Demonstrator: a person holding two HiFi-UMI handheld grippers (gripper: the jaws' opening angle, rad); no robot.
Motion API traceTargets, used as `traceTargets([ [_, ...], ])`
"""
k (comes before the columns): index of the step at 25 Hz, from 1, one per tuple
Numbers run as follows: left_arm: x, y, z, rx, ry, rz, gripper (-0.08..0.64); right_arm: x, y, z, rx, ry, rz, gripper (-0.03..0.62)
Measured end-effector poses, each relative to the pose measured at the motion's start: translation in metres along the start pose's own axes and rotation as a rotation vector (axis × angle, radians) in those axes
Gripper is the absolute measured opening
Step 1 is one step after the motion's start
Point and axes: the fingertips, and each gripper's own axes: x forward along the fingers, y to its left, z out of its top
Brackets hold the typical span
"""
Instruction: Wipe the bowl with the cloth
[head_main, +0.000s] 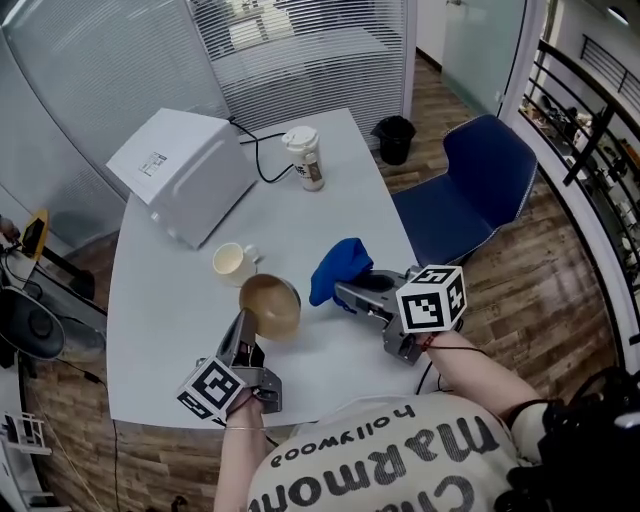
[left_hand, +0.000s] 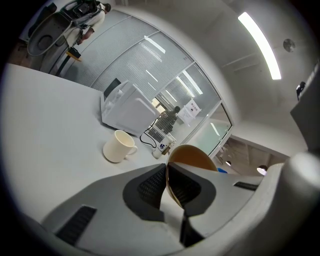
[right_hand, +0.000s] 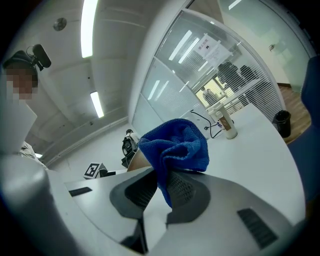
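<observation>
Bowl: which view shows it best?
Head view: the whole bowl shows, tilted, its rim pinched by the left tongs. The left gripper view shows only the rim edge-on between the jaws and part of the inside. The right gripper view shows just a brown sliver behind the cloth.

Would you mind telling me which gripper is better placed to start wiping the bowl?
Right: the right gripper pinches the blue cloth beside the bowl, while the left gripper clamps the bowl's rim.

One bowl (head_main: 270, 305), one cloth (head_main: 338, 268), one mug (head_main: 232, 263), one bottle (head_main: 305, 158), one white box (head_main: 185, 175), two tongs: left tongs (head_main: 246, 322), right tongs (head_main: 346, 292).
</observation>
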Motion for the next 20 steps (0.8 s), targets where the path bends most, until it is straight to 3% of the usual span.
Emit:
traceTargets([
  [20, -0.0021, -0.0027, -0.0058, 0.001, 0.018, -0.009, 0.015, -0.0048, -0.0006, -0.0064, -0.007, 0.008, -0.025, 0.052],
])
